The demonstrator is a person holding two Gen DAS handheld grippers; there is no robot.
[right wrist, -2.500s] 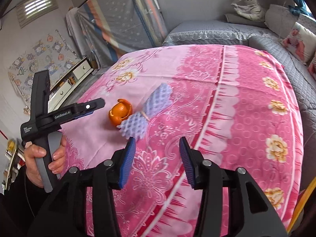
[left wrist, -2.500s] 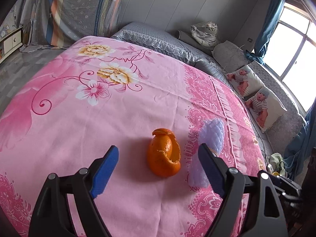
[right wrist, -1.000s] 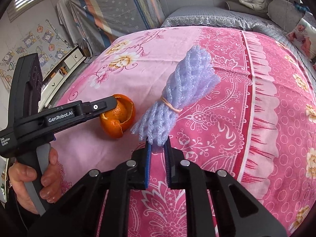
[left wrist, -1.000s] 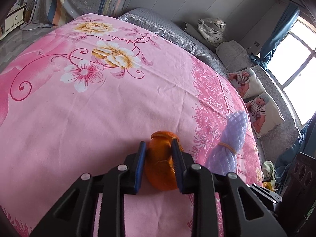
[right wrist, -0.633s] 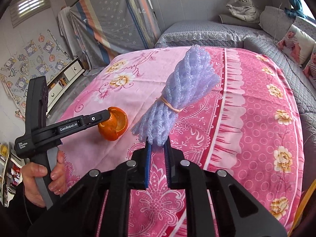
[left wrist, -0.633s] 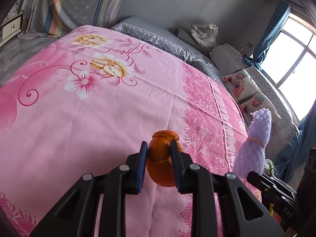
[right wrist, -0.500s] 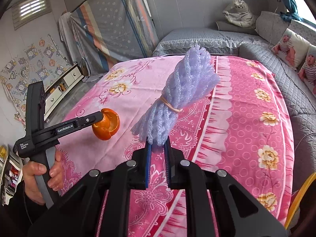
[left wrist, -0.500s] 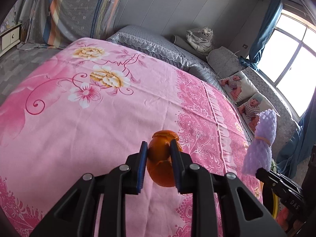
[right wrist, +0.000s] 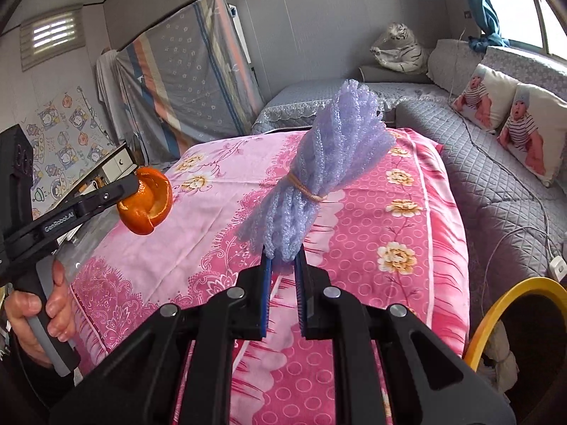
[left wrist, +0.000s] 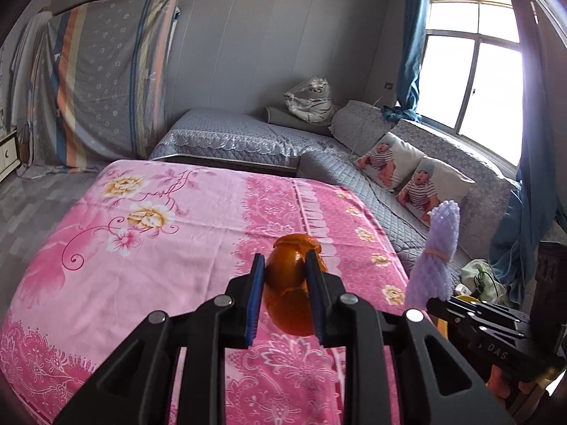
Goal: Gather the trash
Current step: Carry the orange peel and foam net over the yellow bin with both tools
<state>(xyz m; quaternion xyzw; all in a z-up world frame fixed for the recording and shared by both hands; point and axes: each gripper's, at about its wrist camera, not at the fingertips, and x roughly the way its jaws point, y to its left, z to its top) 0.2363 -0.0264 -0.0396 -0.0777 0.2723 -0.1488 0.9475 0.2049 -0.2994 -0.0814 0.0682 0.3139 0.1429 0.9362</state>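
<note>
Your left gripper (left wrist: 285,297) pinches the orange peel (left wrist: 291,292), right gripper (right wrist: 282,295) pinches the foam net (right wrist: 320,177); dropping remains, likely into that yellow-rimmed bin (right wrist: 510,304).

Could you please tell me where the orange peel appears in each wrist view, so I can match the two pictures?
Left wrist: orange peel, lower centre, clamped in the left gripper.
Right wrist: orange peel, left side, above the pink sheet.
Shared landmark: tiger plush against the far wall.

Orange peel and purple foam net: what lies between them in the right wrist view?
Nothing; between the orange peel and foam net only the pink bedspread shows behind.
</note>
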